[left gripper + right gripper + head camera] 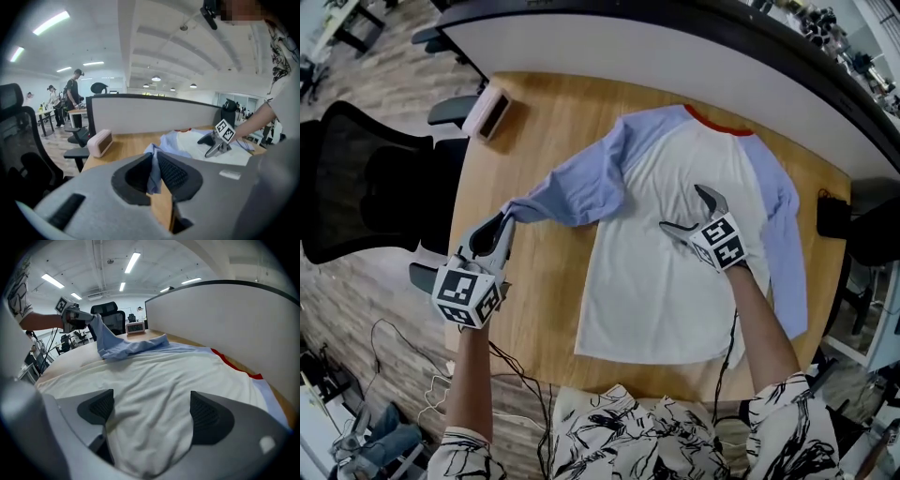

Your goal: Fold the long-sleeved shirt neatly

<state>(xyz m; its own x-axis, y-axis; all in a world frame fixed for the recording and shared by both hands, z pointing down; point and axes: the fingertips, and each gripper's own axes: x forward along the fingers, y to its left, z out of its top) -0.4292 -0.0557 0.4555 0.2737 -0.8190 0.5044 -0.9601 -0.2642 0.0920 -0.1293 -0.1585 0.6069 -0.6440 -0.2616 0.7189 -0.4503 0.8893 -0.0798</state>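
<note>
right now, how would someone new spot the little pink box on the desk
Find the wooden table with the shirt spread on it. At its far left corner stands a small pink box. It is the only pink thing there, and it lies clear of the cloth.

Right gripper (152, 411), jaws apart over the white shirt (164, 371), blue sleeve (131, 347) beyond

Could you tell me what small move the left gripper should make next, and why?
Probably carry the blue sleeve across onto the white shirt body: the left gripper is shut on its cuff beside the shirt, while the open right gripper rests on the body.
</note>
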